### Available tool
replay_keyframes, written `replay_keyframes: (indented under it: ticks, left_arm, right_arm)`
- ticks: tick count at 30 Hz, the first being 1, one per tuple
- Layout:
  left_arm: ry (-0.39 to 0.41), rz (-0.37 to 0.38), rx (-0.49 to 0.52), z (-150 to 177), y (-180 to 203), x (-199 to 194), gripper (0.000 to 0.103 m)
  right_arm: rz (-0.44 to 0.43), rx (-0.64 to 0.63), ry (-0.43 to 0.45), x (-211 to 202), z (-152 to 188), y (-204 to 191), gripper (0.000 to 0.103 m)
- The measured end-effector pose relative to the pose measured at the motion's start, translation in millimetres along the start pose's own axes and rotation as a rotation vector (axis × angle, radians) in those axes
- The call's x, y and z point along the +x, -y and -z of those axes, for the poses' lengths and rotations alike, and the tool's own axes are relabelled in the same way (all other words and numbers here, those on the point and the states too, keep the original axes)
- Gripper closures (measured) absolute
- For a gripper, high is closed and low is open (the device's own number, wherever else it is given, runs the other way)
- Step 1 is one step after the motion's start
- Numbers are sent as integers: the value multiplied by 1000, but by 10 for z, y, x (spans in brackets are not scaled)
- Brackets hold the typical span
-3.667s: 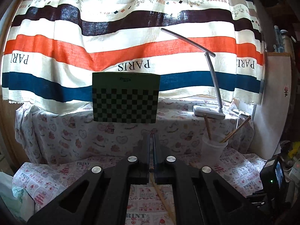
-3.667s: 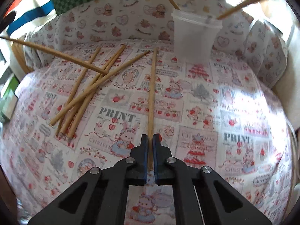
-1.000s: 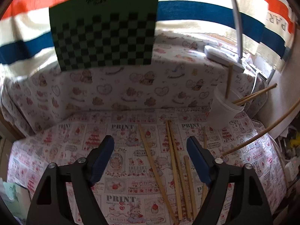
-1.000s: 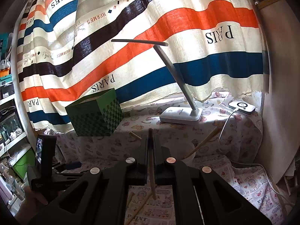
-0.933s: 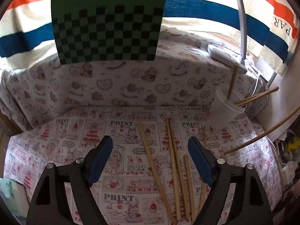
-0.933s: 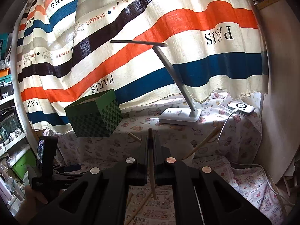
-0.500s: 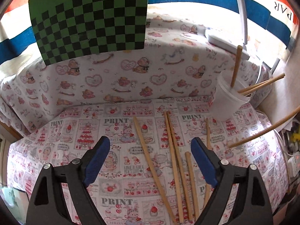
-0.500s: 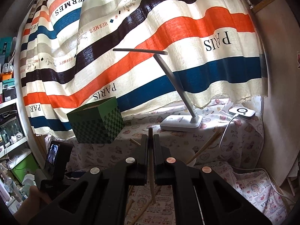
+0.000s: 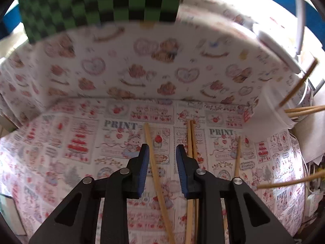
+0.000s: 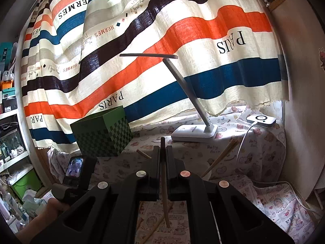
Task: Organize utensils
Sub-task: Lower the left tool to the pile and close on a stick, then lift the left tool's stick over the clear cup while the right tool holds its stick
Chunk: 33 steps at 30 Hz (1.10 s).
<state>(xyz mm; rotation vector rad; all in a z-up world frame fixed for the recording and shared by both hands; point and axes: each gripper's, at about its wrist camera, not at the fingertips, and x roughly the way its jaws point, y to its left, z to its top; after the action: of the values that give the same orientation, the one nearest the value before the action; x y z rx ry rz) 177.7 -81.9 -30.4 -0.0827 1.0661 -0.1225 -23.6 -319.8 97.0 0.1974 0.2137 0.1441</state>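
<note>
The left gripper (image 9: pixel 160 148) hangs with jaws wide astride one chopstick (image 9: pixel 156 174) lying on the bench, its long axis running away toward the far edge, between the pads. The right gripper (image 10: pixel 163 149) pinches another chopstick (image 10: pixel 165 199) upright near the cup (image 9: pixel 268 120) at the bench's far right corner.

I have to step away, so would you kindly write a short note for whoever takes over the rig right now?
Left tool: open, low over the printed cloth, straddling one loose chopstick, not yet gripping.
Right tool: shut on a chopstick, held up in the air facing the curtain.
Done: a few chopsticks already stand in the white cup.
Left: drop the held one into the cup; several more chopsticks lie on the cloth.
</note>
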Motion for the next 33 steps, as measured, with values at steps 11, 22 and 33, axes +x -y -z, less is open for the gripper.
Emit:
replay_keyframes:
  ticks: [11,22,33]
  left_arm:
    - [-84,-81,-12,-168,9,512,95]
    - [121,-70,59,-116,123,-450,97]
    - [365,40,179,73,535,-1769,97]
  right_arm:
    - [23,-5,-33,73,102,51,98]
    - [-9,19,-44,46,130,76,98]
    - [-20,3,-38,-77,-83,-111,98]
